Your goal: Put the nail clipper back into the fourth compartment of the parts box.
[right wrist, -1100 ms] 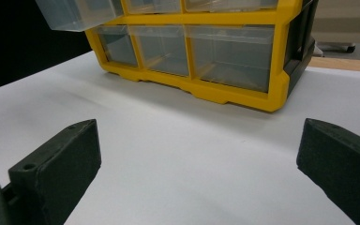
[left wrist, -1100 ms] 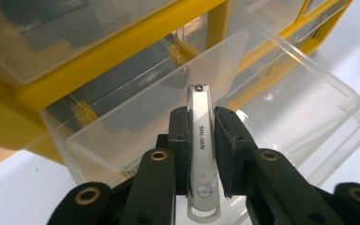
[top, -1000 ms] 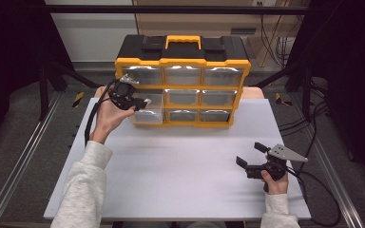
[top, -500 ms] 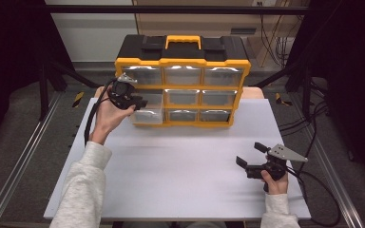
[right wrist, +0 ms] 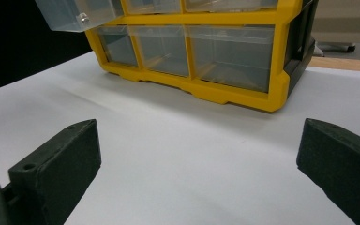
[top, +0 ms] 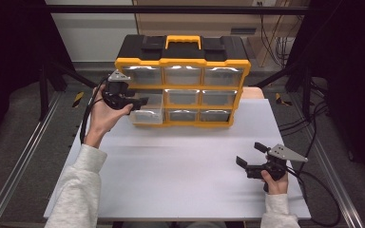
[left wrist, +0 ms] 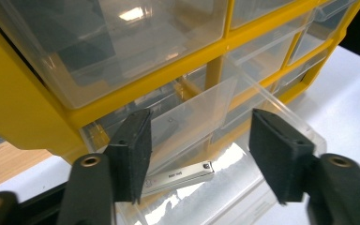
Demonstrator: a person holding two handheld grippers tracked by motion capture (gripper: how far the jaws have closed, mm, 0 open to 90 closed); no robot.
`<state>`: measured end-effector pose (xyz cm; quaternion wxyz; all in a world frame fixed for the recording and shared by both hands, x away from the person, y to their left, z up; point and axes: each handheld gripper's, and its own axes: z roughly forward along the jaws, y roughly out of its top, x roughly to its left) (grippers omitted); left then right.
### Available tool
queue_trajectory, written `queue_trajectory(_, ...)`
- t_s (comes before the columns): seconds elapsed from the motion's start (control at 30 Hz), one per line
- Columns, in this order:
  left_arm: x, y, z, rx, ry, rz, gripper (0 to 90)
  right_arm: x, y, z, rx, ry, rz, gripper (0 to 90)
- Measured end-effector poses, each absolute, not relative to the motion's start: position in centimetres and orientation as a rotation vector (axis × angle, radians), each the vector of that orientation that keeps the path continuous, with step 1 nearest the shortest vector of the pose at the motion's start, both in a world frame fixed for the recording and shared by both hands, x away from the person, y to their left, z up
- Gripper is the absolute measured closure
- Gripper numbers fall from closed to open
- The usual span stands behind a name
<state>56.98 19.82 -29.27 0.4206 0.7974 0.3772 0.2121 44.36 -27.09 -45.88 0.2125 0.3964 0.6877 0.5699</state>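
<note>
The left gripper (left wrist: 199, 159) hangs with jaws spread over the pulled-out clear drawer (top: 146, 114) of the yellow organizer (top: 183, 80), above a metal nail clipper (left wrist: 180, 177) lying inside. A careless reach could knock the drawer loose onto the counter (top: 180, 175). The right gripper (top: 253, 157) rests idle, jaws spread on nothing.

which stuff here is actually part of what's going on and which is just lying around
In use:
- left gripper, open over the pulled-out clear drawer
- nail clipper lying in that drawer
- yellow organizer

Idle:
- right gripper, open, low over the white table
</note>
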Motion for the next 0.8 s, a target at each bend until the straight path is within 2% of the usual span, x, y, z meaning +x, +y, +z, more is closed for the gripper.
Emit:
queue_trajectory(0.5, 55.0, 20.1, -28.6, 1.919, 0.874, 0.508, 24.7, 44.3, -27.1, -45.9, 1.105, 1.908, 1.583, 0.3)
queue_trajectory(0.8, 53.9, 20.5, -28.7, 1.885, 0.855, 0.528, 14.2, 44.3, -27.1, -45.9, 1.107, 1.912, 1.584, 0.3)
